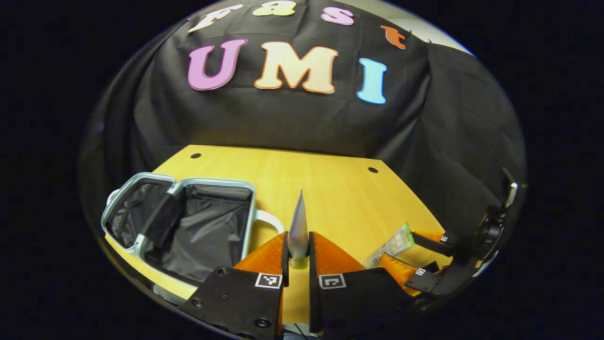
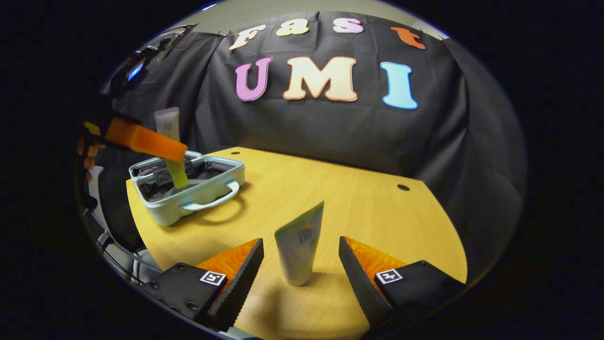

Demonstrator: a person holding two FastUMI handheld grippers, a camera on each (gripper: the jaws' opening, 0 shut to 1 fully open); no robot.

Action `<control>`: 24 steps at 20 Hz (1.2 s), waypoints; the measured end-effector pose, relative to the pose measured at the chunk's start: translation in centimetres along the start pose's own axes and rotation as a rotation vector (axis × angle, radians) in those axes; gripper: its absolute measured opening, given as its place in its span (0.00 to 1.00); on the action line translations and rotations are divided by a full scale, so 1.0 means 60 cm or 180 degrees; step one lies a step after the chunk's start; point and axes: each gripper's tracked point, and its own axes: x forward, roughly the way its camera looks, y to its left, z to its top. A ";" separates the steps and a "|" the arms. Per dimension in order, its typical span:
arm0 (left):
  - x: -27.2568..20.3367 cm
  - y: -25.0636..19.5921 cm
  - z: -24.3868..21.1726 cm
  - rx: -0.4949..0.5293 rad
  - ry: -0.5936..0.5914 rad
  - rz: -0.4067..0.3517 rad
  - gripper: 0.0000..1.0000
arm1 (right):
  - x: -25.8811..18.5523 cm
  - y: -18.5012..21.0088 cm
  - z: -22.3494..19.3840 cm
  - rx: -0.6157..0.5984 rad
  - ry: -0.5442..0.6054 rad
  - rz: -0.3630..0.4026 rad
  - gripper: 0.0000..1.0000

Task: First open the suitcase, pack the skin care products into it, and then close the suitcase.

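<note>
Left gripper (image 1: 298, 264): fingers nearly together, both pressing grey tube (image 1: 298, 231) held upright between them; seen from right gripper view, raised well above surface (image 2: 330, 198), reaching in from left edge, hand (image 2: 87, 153) partly visible behind it. Right gripper (image 2: 302, 269): fingers spread wide, low near surface, green-white tube (image 2: 299, 250) standing between them, neither finger touching it. In left gripper view right gripper sits far right, fingers pointing left.
</note>
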 end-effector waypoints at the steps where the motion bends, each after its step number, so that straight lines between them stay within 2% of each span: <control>1: -0.011 0.015 0.003 -0.0030 -0.0008 0.0079 0.14 | 0.009 -0.005 -0.013 0.0019 0.0087 -0.0044 0.98; 3: -0.030 0.041 -0.001 -0.0077 -0.0007 0.0204 0.14 | 0.014 -0.001 -0.017 0.0154 0.0162 0.0003 0.53; 4: -0.041 0.049 -0.007 -0.0101 0.0030 0.0242 0.14 | 0.014 -0.003 -0.015 0.0172 0.0193 -0.0028 0.40; 6: -0.054 0.067 -0.018 -0.0150 0.0089 0.0306 0.14 | 0.020 -0.009 -0.015 0.0155 0.0249 -0.0057 0.30; 8: -0.067 0.080 -0.013 -0.0140 0.0036 0.0354 0.14 | 0.016 -0.006 -0.008 0.0199 0.0309 -0.0007 0.24; 14: -0.043 0.178 -0.034 0.0028 0.0403 0.0590 0.14 | 0.000 0.017 0.076 0.0198 0.0139 -0.0030 0.24; 16: -0.029 0.215 -0.051 0.0066 0.0614 0.0622 0.14 | -0.009 0.048 0.108 0.0298 0.0092 -0.0001 0.24; 19: -0.007 0.249 -0.078 0.0052 0.0870 0.0528 0.14 | -0.007 0.096 0.143 0.0285 0.0054 0.0034 0.24; 24: 0.028 0.300 -0.123 0.0044 0.1251 0.0402 0.14 | 0.011 0.216 0.180 0.0328 0.0080 0.0286 0.24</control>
